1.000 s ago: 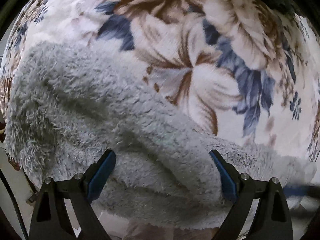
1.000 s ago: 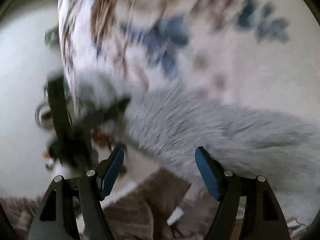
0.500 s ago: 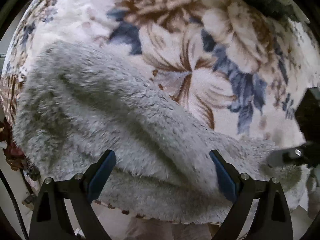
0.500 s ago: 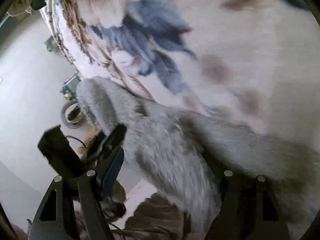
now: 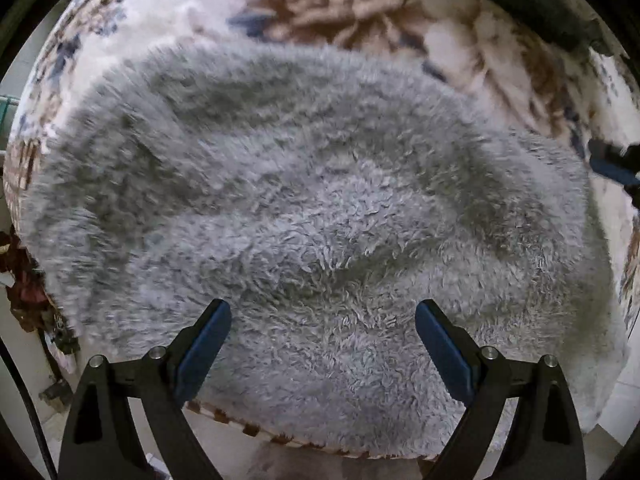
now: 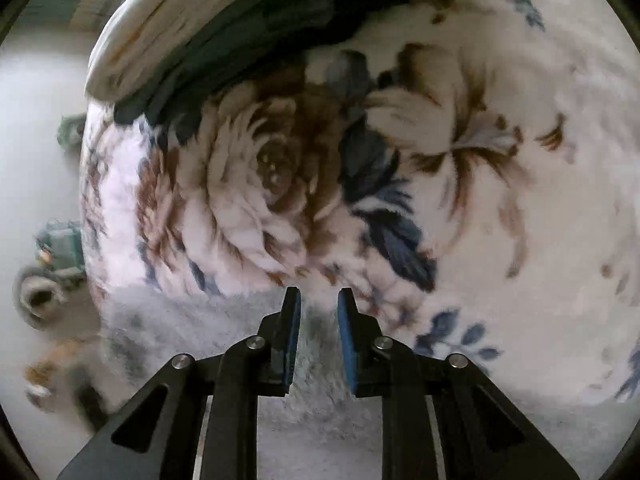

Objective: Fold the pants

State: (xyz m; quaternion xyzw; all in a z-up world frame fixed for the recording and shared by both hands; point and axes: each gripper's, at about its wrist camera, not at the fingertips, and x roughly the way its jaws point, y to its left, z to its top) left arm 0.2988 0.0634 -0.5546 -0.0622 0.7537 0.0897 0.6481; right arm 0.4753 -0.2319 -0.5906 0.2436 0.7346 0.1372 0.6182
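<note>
the grey fleece pants [image 5: 312, 200] are lying spread in a thick, rumpled heap across a floral blanket [image 5: 360, 12], filling most of the left wrist view, with their near edge reaching the blanket's checked hem at the bottom of that view. the left gripper [image 5: 322, 336] is pointing straight down over the near part of the pants, its jaws standing wide apart with nothing between its blue pads [image 5: 202, 344] but the fleece lying well below them; it is holding nothing. at the far right edge of that same view a dark tip with a blue pad, part of the right gripper [image 5: 612, 166], is showing just beside the right end of the pants. in the right wrist view the right gripper [image 6: 319, 308] is angling down toward the blanket [image 6: 520, 220], and its jaws have just been closing; they are now standing narrow with a tuft of the grey pants [image 6: 316, 348] bunched between the blue pads [image 6: 348, 344], which are pressing on the fabric. the rest of the pants in that view is lying low and to the left of the fingers. beyond them the blanket's big brown rose and blue leaves are stretching away, and a dark green fabric [image 6: 248, 40] is lying folded at the far end. blurred clutter [image 6: 48, 272] is sitting on the pale floor to the left.
</note>
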